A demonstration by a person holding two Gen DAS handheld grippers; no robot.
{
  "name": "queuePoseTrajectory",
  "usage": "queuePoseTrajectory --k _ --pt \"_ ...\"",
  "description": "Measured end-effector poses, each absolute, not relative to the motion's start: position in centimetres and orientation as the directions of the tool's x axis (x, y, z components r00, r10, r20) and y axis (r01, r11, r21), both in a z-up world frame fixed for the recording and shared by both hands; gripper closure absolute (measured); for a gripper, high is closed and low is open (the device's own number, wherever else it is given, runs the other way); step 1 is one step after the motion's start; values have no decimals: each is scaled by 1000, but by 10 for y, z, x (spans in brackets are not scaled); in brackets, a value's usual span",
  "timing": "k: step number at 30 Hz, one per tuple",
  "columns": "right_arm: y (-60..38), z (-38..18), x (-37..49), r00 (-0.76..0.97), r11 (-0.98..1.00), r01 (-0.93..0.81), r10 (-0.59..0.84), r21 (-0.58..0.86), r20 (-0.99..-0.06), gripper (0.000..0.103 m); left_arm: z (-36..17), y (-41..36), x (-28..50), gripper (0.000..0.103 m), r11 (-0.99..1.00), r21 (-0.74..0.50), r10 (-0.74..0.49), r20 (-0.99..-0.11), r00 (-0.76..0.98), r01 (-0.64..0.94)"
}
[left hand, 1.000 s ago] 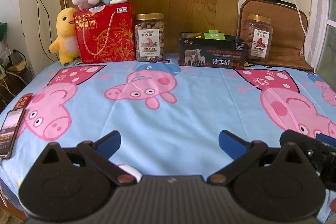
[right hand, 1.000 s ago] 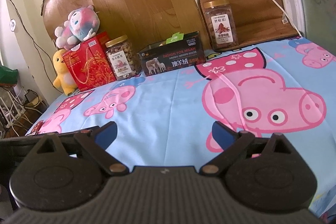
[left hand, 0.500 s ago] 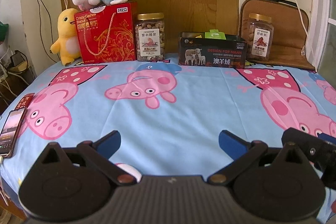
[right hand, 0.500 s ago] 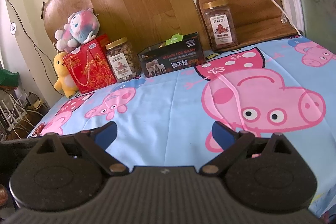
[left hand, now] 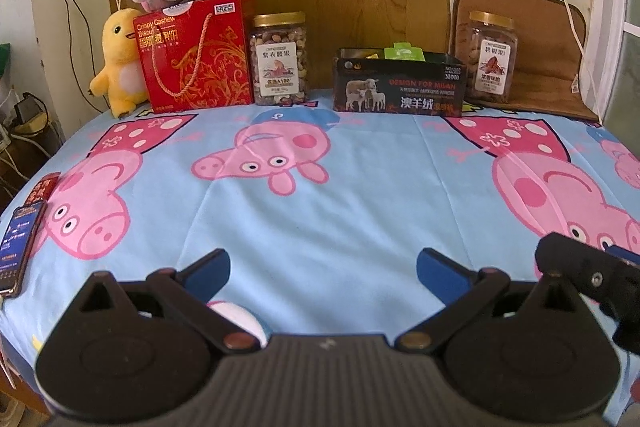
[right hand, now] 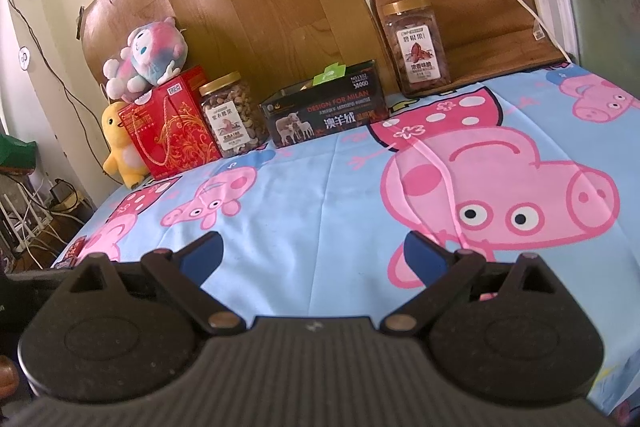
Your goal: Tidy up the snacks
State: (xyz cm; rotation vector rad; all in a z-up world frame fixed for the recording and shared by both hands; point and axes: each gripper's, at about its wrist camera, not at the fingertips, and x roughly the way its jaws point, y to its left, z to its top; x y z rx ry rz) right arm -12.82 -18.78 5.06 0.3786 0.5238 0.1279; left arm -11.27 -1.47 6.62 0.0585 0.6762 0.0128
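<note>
free: cloth [left hand: 320,219] mid-table bare | blocked: back row, box [left hand: 400,87], jars [left hand: 280,61] | left edge: phone [left hand: 20,247]

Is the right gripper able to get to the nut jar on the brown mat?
Probably yes. The right gripper is open and empty, and only bare cloth lies between it and the jar. The jar stands alone on the mat, with the black box off to its left.

Cartoon-pig tablecloth [left hand: 320,219], red gift box [left hand: 194,55], two nut jars [left hand: 280,61], black tin [left hand: 400,85], phone [left hand: 18,247]
</note>
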Motion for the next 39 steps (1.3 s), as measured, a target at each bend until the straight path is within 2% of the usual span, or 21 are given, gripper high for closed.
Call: queuePoseTrajectory --k 30,39 --pt "-191 48 -127 849 921 -21 222 389 -479 4 65 -14 -112 0 998 65 33 -632 775 10" --pt "-191 47 -126 845 922 -31 231 386 -483 4 67 -13 -114 0 995 92 74 -606 792 -23"
